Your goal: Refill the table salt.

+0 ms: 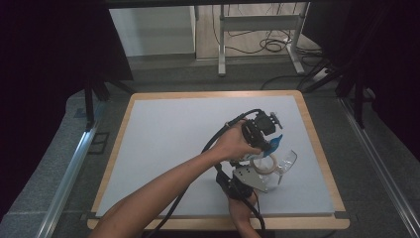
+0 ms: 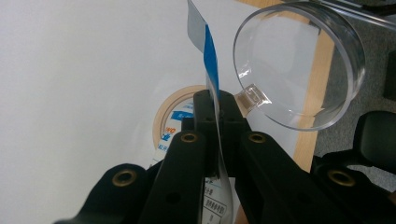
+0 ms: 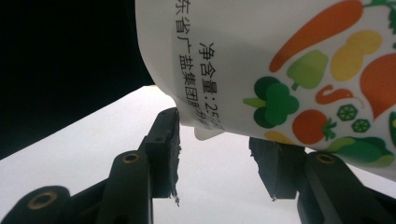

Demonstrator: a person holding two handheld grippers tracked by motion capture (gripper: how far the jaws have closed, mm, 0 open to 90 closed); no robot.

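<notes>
1. Starting big: the surface (image 1: 163, 148) is a pale grey mat on a wooden board, and all the action sits around 4 o'clock on it, near the right edge.
2. The person's left forearm (image 1: 163, 186) comes in from 7 o'clock and crosses over toward that spot; the right hand (image 1: 241, 208) comes up from 6 o'clock, right below it.
3. The left tongs (image 2: 215, 109) are pressed together on a thin blue-and-white strip (image 2: 210, 51) that stands up out of them toward 12 o'clock.
4. The right tongs (image 3: 219, 158) sit partway apart with a white printed tub (image 3: 280, 60) just above them. It carries vegetable pictures and Chinese text. The pads look close to its lower edge, but I can't tell whether they actually press on it.
5. The clear round container (image 2: 299, 65) lies tilted at about 2 o'clock from the left tongs in the left gripper view, its open mouth facing the camera, partly over the wooden edge.
6. The tape roll (image 2: 175, 116), tan with a blue label, lies flat on the surface just behind the left tongs, between them and the clear container in the high view.
</notes>
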